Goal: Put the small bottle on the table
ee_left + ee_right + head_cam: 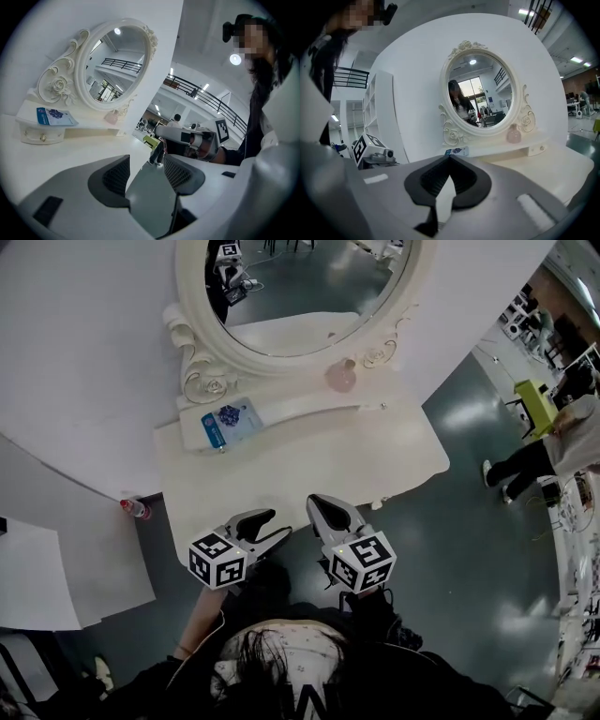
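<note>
Small pale-pink rounded bottle (339,377) stands upright on the white shelf (300,407) under the oval mirror (309,296). Left gripper (145,161) gapes empty; right gripper (450,157) is closed on nothing.

My left grey-and-white two-jaw gripper (146,165) is level, jaws apart with nothing between. My right grey-and-white two-jaw gripper (449,158) is beside it, jaw tips together, empty.

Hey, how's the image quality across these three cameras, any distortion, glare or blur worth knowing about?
Head view: strong fisheye bends the white table edge, and the grey floor carries pale glare patches. Left gripper view: dark round vignette, and a ceiling lamp blooms white. Right gripper view: same vignette; the mirror and the small pink bottle stay fairly clear.
</note>
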Demonstrator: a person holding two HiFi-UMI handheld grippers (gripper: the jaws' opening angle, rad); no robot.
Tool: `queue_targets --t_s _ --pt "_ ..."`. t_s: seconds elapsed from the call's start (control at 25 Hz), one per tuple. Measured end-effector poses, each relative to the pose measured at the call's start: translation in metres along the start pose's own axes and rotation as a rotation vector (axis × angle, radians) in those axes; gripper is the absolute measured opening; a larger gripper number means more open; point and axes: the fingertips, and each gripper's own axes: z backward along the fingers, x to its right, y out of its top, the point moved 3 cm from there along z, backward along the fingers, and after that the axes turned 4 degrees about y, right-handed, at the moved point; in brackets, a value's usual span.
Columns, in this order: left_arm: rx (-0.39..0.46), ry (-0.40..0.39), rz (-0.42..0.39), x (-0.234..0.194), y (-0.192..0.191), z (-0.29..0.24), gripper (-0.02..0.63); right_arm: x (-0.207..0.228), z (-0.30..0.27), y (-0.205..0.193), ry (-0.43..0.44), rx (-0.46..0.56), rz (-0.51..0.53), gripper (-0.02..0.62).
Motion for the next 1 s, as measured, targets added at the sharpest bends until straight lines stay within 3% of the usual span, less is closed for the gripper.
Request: queue_targets --t_s 0.48,1.0 --pt "0.037 0.061 -0.014 0.103 -0.047 -0.008 0.229 -0.016 0.107 -0.025 0.089 0.004 0.005 0.009" --pt "0.083 0.178 0.009 0.189 -0.124 0.024 0.199 -0.064 0.196 -0.074 0.209 -0.017 0.019 0.009"
